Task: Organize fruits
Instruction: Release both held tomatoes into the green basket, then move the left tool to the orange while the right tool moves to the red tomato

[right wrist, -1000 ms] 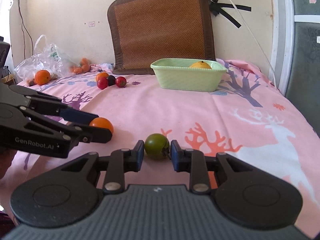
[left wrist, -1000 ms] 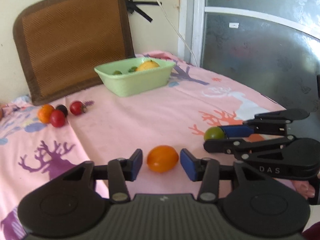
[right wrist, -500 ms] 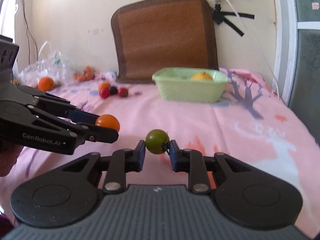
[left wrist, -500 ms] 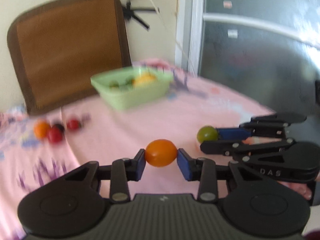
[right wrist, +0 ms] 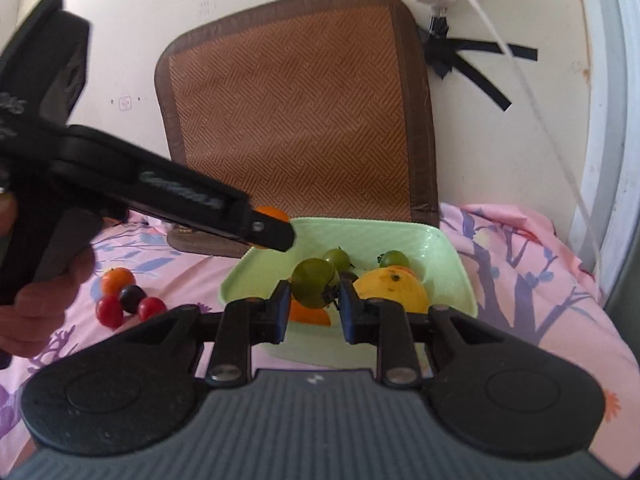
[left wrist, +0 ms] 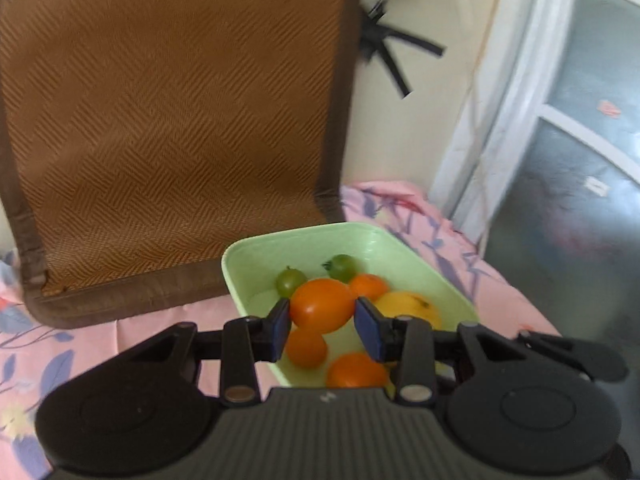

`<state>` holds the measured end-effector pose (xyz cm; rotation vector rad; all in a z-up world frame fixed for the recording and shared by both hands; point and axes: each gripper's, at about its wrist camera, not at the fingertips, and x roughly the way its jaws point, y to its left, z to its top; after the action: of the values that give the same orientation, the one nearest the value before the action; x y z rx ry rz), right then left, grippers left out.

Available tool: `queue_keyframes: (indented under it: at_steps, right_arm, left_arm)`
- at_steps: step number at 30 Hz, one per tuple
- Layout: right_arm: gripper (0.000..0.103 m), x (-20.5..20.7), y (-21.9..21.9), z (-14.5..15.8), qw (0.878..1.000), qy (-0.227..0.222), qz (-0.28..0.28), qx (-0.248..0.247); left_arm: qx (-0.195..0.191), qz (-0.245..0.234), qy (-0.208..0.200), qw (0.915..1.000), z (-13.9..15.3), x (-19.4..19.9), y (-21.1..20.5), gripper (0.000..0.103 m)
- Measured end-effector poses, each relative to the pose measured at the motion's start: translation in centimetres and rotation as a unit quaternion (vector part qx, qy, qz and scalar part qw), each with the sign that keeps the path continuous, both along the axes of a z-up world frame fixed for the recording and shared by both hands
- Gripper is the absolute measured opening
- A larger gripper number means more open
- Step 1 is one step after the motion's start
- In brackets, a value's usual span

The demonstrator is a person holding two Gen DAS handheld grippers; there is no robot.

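Note:
My left gripper [left wrist: 322, 322] is shut on an orange tomato [left wrist: 322, 306], held above the light green tub [left wrist: 404, 246]. Inside the tub lie two green tomatoes [left wrist: 290, 282], several orange ones [left wrist: 306, 347] and a yellow fruit [left wrist: 408, 308]. My right gripper [right wrist: 314, 308] is shut on a green tomato [right wrist: 314, 282], held over the tub's [right wrist: 452, 264] near rim. In the right wrist view the left gripper [right wrist: 276, 236] reaches in from the left over the tub's far left corner, its orange tomato [right wrist: 272, 213] partly hidden behind a finger.
A brown woven mat [right wrist: 296, 112] leans on the wall behind the tub. On the pink cloth [right wrist: 532, 304] left of the tub lie an orange tomato [right wrist: 117, 279], a dark one [right wrist: 132, 297] and two red ones [right wrist: 151, 307]. A hand [right wrist: 40, 300] holds the left gripper. A cable [right wrist: 520, 80] hangs at right.
Both grippers closed on their tomatoes, lifted them off the cloth and carried them forward to the green tub, which now fills the lower middle of both views.

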<state>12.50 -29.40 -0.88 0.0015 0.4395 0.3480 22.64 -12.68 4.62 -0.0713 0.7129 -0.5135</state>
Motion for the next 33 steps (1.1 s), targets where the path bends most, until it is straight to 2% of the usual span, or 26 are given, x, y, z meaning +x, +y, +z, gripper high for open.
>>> queue_keyframes:
  at_steps: [6,9,12,15,18,20,23,28,30,31,32,33]
  right_arm:
    - [0.03,1.1,0.7,-0.8,1.0,-0.007,-0.003,-0.011]
    - [0.03,1.1,0.6,-0.7,1.0,-0.011,-0.007,-0.006]
    - [0.03,0.6,0.1,0.2,1.0,-0.02,-0.015,0.009]
    - [0.03,-0.7,-0.2,1.5,0.999,-0.028,-0.016,0.033]
    - [0.03,-2.2,0.3,2.5,0.998,-0.029,0.008,0.058]
    - [0.03,-2.8,1.4,2.6,0.997,-0.021,0.03,0.065]
    - [0.03,-3.2,4.0,1.8,0.996,0.004,0.065,0.06]
    - [0.03,-2.7,9.2,0.3,0.993,0.046,0.106,0.035]
    - [0.03,-2.8,11.3,0.1,0.991,0.049,0.123,0.02]
    - [0.031,-2.9,12.3,0.0,0.99,0.049,0.131,0.01]
    - [0.034,-2.8,13.2,-0.1,0.99,0.049,0.136,0.0]
    - [0.036,-2.6,14.1,-0.3,0.989,0.05,0.138,-0.01]
  left_arm:
    - [0.012,0.008,0.022,0.9996,-2.0,2.0,-0.6,0.036]
    - [-0.001,0.016,0.016,0.9997,-1.3,1.8,0.4,0.039]
    - [-0.028,0.03,-0.009,0.9991,1.5,0.4,3.4,0.039]
    - [-0.047,0.059,-0.046,0.9961,4.4,-2.2,8.4,0.039]
    - [-0.038,0.1,-0.068,0.9919,5.5,-5.0,13.2,0.039]
    - [-0.026,0.116,-0.065,0.9908,4.5,-6.5,15.6,0.039]
    - [-0.021,0.125,-0.031,0.9915,1.8,-7.6,17.7,0.039]
    - [-0.057,0.129,0.018,0.9898,-2.0,-6.8,19.6,0.041]
    - [-0.069,0.123,0.021,0.9899,-2.5,-6.4,19.7,0.05]
    - [-0.068,0.118,0.021,0.9905,-2.6,-6.1,19.5,0.059]
    - [-0.067,0.113,0.019,0.9912,-2.7,-6.0,19.3,0.064]
    - [-0.065,0.107,0.017,0.9919,-2.9,-5.9,19.0,0.064]
